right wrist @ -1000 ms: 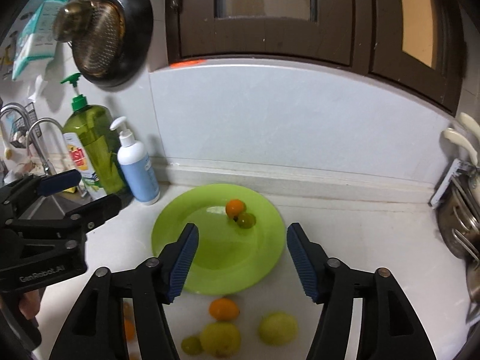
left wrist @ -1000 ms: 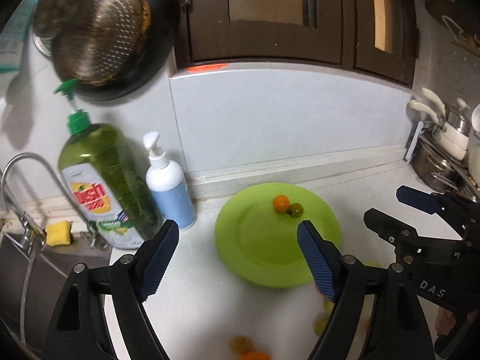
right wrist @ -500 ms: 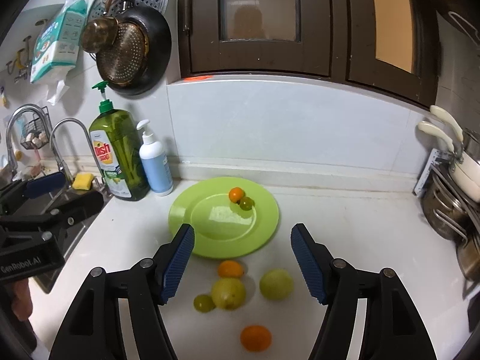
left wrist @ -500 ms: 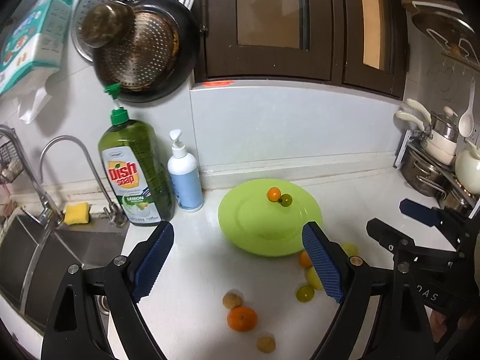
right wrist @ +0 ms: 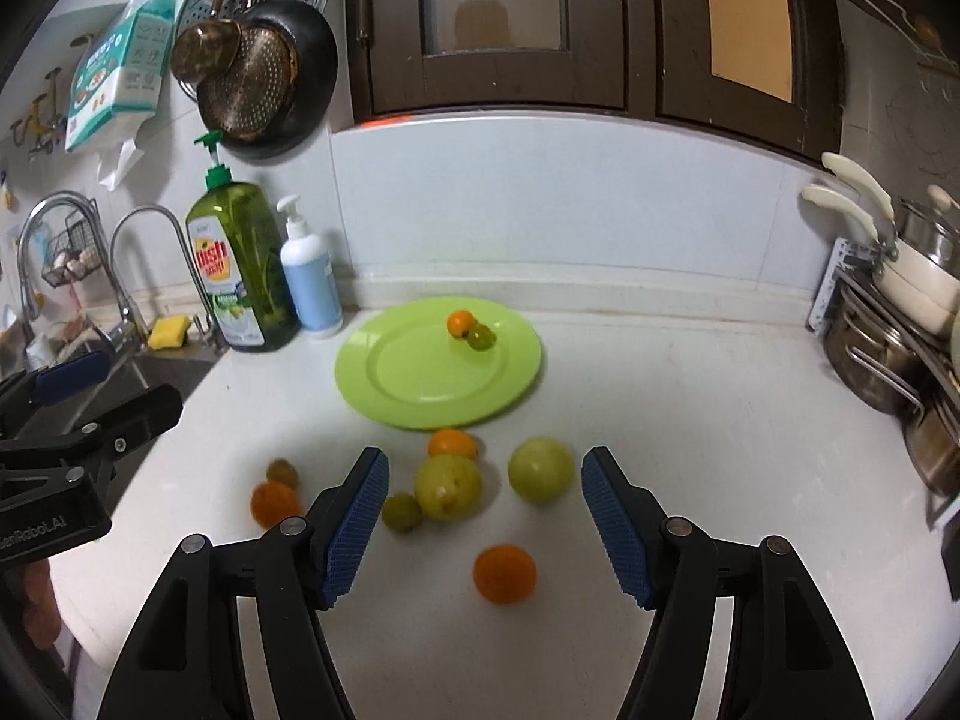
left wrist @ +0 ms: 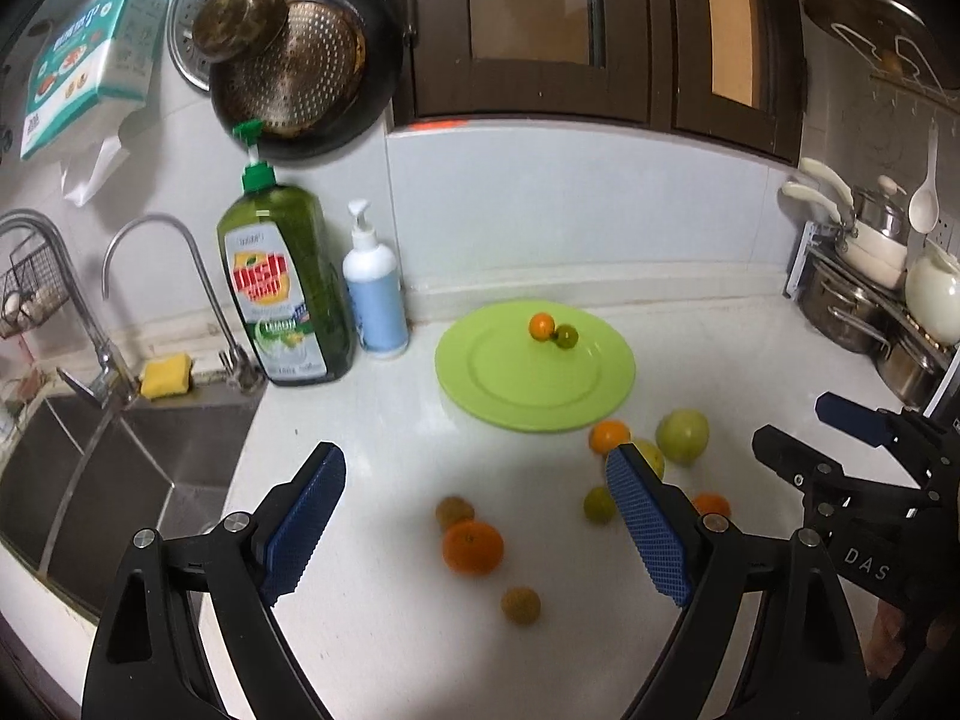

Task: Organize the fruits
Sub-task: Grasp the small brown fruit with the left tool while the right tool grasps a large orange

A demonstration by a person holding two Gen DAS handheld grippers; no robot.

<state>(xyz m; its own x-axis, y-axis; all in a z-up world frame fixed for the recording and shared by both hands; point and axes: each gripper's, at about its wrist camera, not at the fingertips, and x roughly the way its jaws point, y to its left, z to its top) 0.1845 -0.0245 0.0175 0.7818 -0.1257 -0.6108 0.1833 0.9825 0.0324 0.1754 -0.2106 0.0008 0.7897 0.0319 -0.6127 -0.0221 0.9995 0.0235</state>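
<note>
Left wrist view: the left gripper [left wrist: 474, 516] stands with jaws wide and nothing between them, above the white counter [left wrist: 372, 420]. An orange [left wrist: 472, 547] and two small brownish fruits lie loose below it. The green plate [left wrist: 534, 396] carries only a small orange [left wrist: 540, 326] and a green fruit [left wrist: 566, 336], touching each other. Risk: round fruit on a smooth counter may roll toward the sink [left wrist: 120, 456] if nudged by a fingertip.

Right wrist view: the right gripper [right wrist: 485, 519] is moderately open and empty. The yellow-green fruit [right wrist: 449, 486], a small green fruit [right wrist: 402, 512] and another orange [right wrist: 453, 443] sit clustered, touching or nearly so; a larger green fruit [right wrist: 540, 470] is just beside them. Risk: closing on one may shove its neighbours. The two grippers work near each other and could collide.
</note>
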